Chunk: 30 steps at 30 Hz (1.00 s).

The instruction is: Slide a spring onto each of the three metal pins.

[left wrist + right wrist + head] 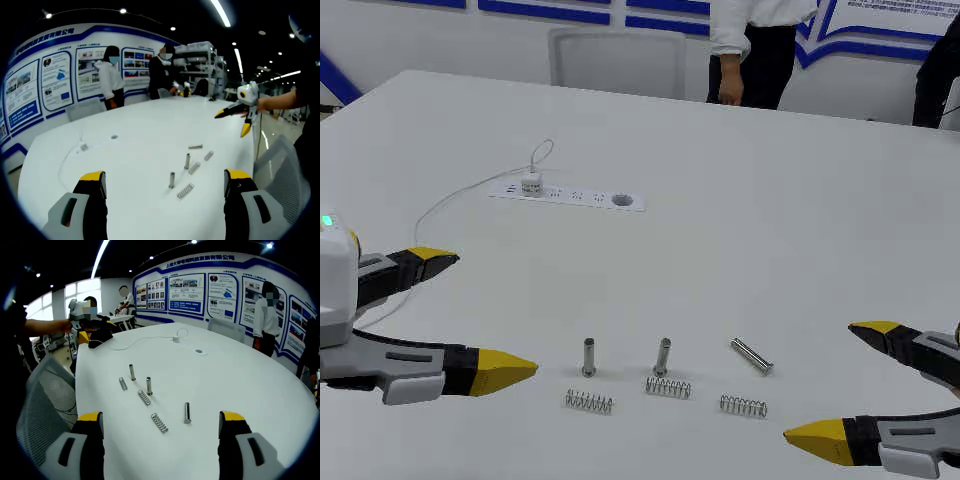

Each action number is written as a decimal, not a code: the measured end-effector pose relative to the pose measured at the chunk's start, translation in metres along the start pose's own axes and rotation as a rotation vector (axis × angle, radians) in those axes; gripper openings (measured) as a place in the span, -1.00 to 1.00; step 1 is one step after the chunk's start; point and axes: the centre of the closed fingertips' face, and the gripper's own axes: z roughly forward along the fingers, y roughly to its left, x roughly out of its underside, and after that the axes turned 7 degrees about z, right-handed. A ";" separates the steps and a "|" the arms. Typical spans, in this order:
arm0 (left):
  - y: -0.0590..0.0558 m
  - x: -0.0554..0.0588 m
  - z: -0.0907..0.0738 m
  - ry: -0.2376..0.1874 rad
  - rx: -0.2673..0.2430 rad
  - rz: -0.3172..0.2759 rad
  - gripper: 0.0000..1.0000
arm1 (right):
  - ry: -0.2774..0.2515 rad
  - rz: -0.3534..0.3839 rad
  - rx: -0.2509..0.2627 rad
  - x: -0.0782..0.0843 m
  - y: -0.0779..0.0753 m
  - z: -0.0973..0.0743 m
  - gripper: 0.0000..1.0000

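Note:
Three metal pins sit on the white table: the left pin and middle pin stand upright, and the right pin lies on its side. A loose spring lies in front of each: left spring, middle spring, right spring. My left gripper is open to the left of the row, holding nothing. To the right of the row my right gripper is also open and holds nothing. The left gripper view shows the pins and springs ahead of the open jaws. The right gripper view shows the same pins and springs.
A white power strip with a plug and a cable lies farther back on the table. A grey chair and a standing person are beyond the far edge. A mesh chair stands beside the table.

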 end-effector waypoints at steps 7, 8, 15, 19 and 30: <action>-0.002 0.000 0.001 0.003 0.006 0.000 1.00 | 0.013 -0.014 -0.005 0.000 0.002 0.001 0.92; -0.001 0.000 0.001 0.003 0.006 0.000 1.00 | 0.011 -0.013 -0.005 -0.001 0.002 0.001 0.92; -0.002 0.002 0.001 0.009 0.007 -0.002 0.99 | 0.015 -0.011 -0.008 0.001 0.003 0.003 0.92; -0.001 0.004 0.001 0.013 0.006 -0.004 0.99 | 0.013 -0.006 -0.010 0.001 0.004 0.005 0.92; -0.002 0.008 0.003 0.017 0.013 -0.011 0.98 | 0.024 0.001 -0.010 0.006 0.003 0.008 0.92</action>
